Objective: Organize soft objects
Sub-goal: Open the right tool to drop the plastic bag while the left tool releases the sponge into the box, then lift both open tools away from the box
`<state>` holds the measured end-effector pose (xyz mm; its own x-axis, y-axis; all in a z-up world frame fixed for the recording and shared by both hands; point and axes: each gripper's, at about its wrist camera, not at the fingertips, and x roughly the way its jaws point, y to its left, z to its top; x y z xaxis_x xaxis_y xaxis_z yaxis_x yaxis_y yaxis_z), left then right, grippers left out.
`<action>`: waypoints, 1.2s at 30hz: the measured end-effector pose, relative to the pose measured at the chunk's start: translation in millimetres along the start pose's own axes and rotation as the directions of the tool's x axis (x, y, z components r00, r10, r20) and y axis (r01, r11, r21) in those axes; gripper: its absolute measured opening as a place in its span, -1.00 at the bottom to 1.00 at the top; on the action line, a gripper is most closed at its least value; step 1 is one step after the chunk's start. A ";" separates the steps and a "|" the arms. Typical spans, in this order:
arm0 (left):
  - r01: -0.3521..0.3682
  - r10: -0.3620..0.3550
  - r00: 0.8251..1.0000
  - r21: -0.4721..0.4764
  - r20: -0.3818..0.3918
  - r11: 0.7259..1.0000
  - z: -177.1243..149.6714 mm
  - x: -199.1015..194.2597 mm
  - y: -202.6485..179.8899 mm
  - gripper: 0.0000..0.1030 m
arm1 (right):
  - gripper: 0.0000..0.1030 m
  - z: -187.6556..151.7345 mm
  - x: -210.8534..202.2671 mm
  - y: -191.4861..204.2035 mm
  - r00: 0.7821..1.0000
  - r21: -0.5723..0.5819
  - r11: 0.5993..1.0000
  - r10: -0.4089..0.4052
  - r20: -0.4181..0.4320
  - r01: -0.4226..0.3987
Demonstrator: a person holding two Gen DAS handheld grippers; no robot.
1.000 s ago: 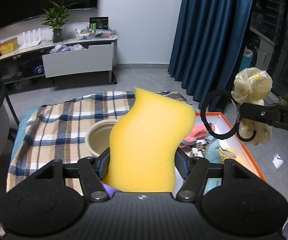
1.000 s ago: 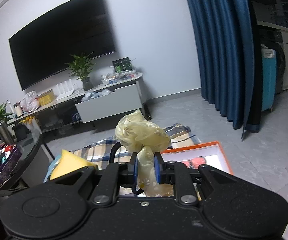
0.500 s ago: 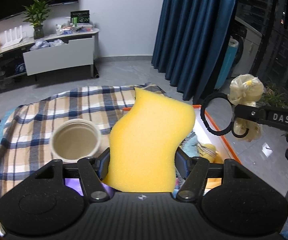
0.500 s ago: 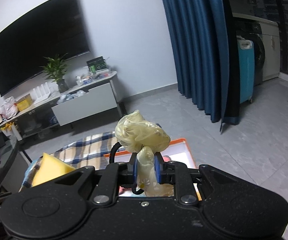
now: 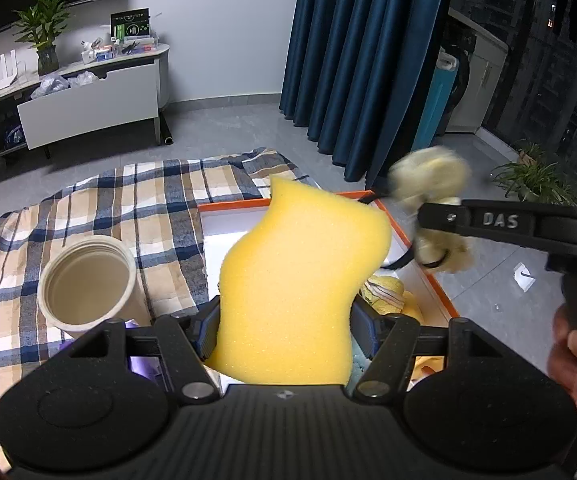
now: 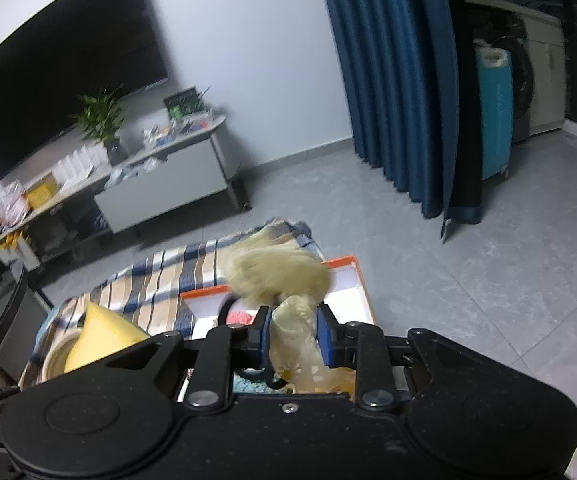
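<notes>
Above the orange-rimmed tray (image 5: 440, 294), I have both grippers loaded and hanging in the air. My left gripper (image 5: 284, 320) is clamped on the yellow sponge (image 5: 300, 288), which stands upright between the pads over the tray's near left corner, with the cream jar (image 5: 88, 280) just left of the tray on the plaid blanket (image 5: 128, 200). My right gripper (image 6: 291, 338) pinches the pale yellow floral cloth (image 6: 292, 344); its bunched top sits beyond the fingertips, blurred, and a black cord loop (image 6: 248, 374) hangs at the same grip, though I cannot tell whether it belongs to the cloth. That cloth is over the tray's far right side. Inside the tray I make out a pink knitted item (image 6: 242, 316), something teal and another yellowish piece (image 5: 382, 294), so I judge the step in hand is carrying these two soft things to the tray to join the rest. Next, I think, each gripper needs lowering toward a bare patch of the tray floor, one at a time so the tools do not cross, then the jaws eased apart. The sponge should drop clean; the cloth or the cord may cling to a pad.
</notes>
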<state>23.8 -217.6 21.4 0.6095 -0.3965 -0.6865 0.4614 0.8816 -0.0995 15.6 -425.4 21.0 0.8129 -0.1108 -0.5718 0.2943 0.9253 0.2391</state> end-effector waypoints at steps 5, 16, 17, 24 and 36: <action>0.002 -0.002 1.000 0.005 -0.013 1.000 -0.1 6.0 -2.4 0.28 | -0.02 0.1 2.1 -9.1 0.999 0.021 0.999 -0.047 0.020 0.047; 0.095 -0.095 0.995 0.054 0.002 0.994 2.9 15.9 -27.9 0.33 | 0.02 -2.1 -41.3 -27.7 0.985 0.064 0.995 -0.092 0.149 0.083; 0.110 -0.111 0.994 0.063 0.006 0.992 3.3 18.0 -30.2 0.54 | 0.02 -2.5 -45.5 -28.4 0.983 0.068 0.995 -0.089 0.158 0.079; 0.114 -0.116 0.993 0.074 0.023 0.991 -1.9 18.0 -32.8 0.85 | 0.02 -8.9 -62.9 -24.9 0.980 0.062 0.996 -0.073 0.183 0.063; -0.124 0.123 0.992 -0.060 -0.009 0.991 -8.5 -13.8 -11.3 1.00 | 0.07 -26.7 -83.1 -6.6 0.986 0.007 1.000 -0.005 0.168 0.004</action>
<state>4.7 -219.9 25.8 0.6556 -0.2823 -0.7004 0.3432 0.9376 -0.0567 -67.3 -412.6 45.9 0.8841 -0.1751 -0.4332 0.3013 0.9223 0.2421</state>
